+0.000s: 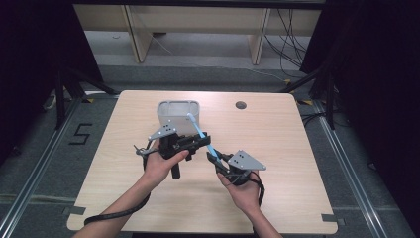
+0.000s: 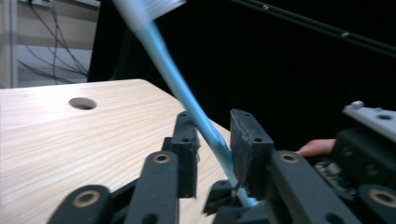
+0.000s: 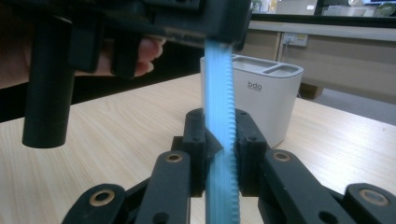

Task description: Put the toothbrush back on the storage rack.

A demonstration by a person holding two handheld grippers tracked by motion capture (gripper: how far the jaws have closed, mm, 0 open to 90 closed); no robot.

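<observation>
A blue toothbrush (image 1: pixel 200 133) hangs tilted above the table, its head toward a white holder box (image 1: pixel 178 115). My right gripper (image 1: pixel 215 156) is shut on the lower end of the handle; in the right gripper view its jaws press the ribbed blue handle (image 3: pixel 218 93) from both sides. My left gripper (image 1: pixel 203 141) sits higher on the brush. In the left gripper view its jaws stand open around the handle (image 2: pixel 173 70), with a gap on the left side. The white bristles (image 2: pixel 144 9) point up and away.
The holder box (image 3: pixel 261 98) stands on the wooden table (image 1: pixel 277 144) just behind the grippers. A round cable hole (image 1: pixel 240 105) lies at the back right. Dark curtains and stands flank the table.
</observation>
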